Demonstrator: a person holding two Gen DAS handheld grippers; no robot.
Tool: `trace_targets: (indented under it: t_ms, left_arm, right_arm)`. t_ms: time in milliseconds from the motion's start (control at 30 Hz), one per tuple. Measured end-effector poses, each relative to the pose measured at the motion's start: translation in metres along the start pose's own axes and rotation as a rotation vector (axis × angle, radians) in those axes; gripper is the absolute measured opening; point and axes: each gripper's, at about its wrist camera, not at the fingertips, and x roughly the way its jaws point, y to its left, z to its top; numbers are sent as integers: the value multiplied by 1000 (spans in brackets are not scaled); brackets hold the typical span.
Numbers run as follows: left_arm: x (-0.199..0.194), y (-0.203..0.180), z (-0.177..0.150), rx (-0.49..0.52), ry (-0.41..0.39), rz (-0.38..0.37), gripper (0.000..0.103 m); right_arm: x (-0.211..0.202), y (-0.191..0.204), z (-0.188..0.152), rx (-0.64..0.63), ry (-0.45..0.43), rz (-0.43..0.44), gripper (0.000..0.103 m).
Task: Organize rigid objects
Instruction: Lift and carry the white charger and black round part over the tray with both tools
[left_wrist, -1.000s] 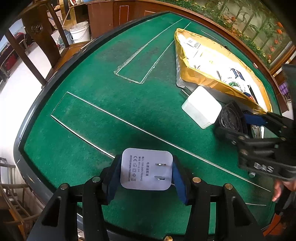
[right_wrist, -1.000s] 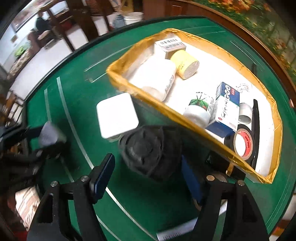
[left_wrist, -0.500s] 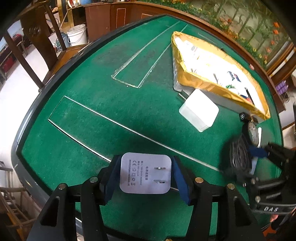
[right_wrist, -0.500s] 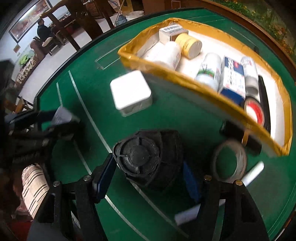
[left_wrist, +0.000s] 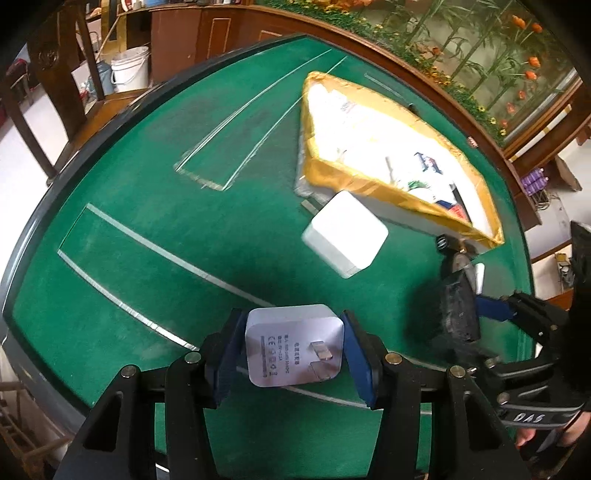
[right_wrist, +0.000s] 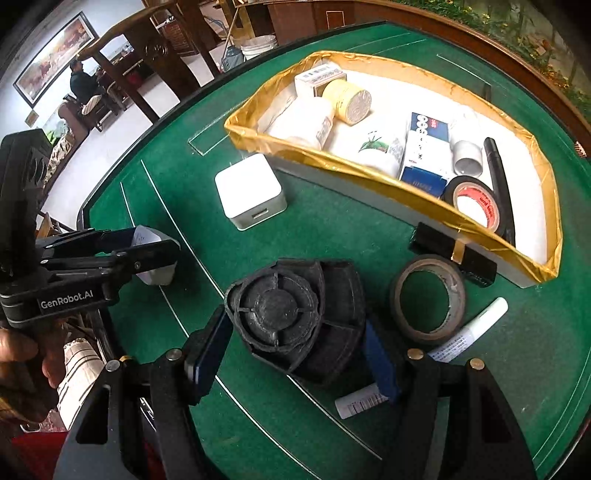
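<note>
My left gripper (left_wrist: 293, 354) is shut on a white plug adapter (left_wrist: 293, 349), its prongs facing the camera, just above the green felt table (left_wrist: 155, 229). The right gripper (right_wrist: 291, 350) is shut on a black ribbed round part (right_wrist: 291, 317), held over the felt near a gold-rimmed white tray (right_wrist: 332, 158). In the right wrist view the left gripper (right_wrist: 147, 251) shows at the left, with the adapter (right_wrist: 155, 273) in it. The left wrist view has the right gripper (left_wrist: 476, 314) and its black part (left_wrist: 458, 310) at the right, below the tray (left_wrist: 388, 192).
A white cube charger (right_wrist: 251, 195) lies on the felt beside the tray. A dark tape roll (right_wrist: 428, 299), a white marker (right_wrist: 465, 336) and a black block (right_wrist: 454, 254) lie by the tray's near corner. The tray holds several bottles, boxes and a tape roll. A wooden chair (left_wrist: 55, 74) stands beyond the table's edge.
The right gripper has carried the black part away from the tray wall, out over the open felt. The left gripper has tilted slightly and kept the adapter.
</note>
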Motion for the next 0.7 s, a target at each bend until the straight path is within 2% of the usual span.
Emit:
trace_targets:
  t_ms: [367,700]
  left_arm:
    - [-13,-36,32,91,-38,-67,54]
    - [-16,-45,38,122,-36,-105,54]
  right_arm:
    - [-16,-11,-6,65,-41,-13,68]
    - [-33,-24,-18,135,-77,-35,68]
